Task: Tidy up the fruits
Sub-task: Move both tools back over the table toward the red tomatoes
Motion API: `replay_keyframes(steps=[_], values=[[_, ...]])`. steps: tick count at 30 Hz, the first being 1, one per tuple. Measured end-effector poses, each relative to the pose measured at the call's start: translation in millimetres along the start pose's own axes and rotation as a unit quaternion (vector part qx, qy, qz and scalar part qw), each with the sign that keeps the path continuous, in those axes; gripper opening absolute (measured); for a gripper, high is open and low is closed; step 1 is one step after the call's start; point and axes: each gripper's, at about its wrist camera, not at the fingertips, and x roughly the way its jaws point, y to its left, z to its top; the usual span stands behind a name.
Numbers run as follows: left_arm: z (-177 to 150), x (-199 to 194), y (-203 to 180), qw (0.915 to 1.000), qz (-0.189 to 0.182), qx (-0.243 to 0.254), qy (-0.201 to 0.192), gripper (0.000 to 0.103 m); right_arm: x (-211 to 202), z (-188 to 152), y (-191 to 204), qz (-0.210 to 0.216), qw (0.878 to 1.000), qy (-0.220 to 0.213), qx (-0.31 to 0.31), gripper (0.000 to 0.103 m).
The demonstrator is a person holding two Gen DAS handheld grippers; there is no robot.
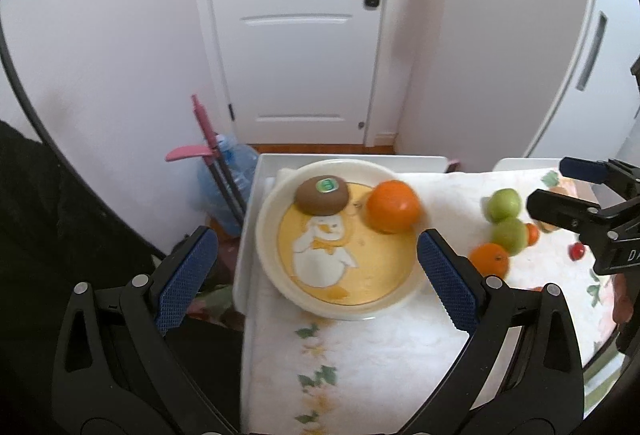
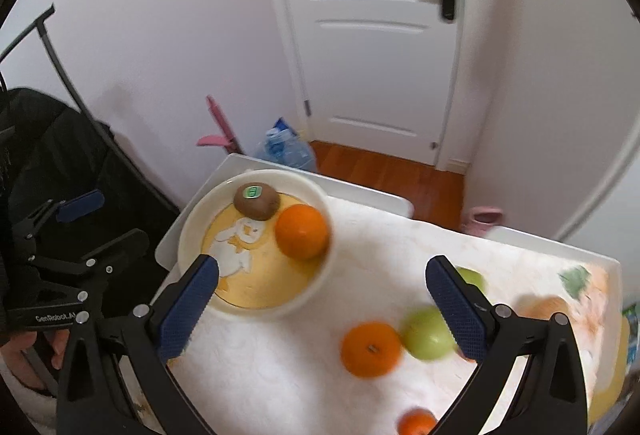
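Orange (image 2: pixel 371 349) between spread right gripper (image 2: pixel 322 305) fingers (image 2: pixel 454 305), untouched

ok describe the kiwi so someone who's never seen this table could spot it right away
Find the round cream bowl with a cartoon duck on its yellow floor, at the table's far left corner. Two fruits sit in it, at its far side. The kiwi is the brown oval one with a green sticker on top, left of the orange.
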Motion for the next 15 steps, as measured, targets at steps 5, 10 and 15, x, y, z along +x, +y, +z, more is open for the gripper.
replay_keyframes(steps=[5, 10, 15], values=[[-2.6, -11.9, -30.0, 0.9998, -0.018, 0.009, -0.007, 0.103, -35.8, -18.2, -30.3, -0.032, 0.999, -0.007, 0.026, 0.103], [-14.5, -22.2, -66.9, 0.9996, -0.025, 0.014, -0.005, 0.103, -65.0, -41.9, -62.8, -0.055, 0.997, -0.017, 0.045, 0.103], [-37.6, -29.3, -107.9, 0.9997, -0.024, 0.008, 0.005, 0.103, -85.0, -68.8, -99.4, -0.076, 0.996, -0.015, 0.043, 0.103]])
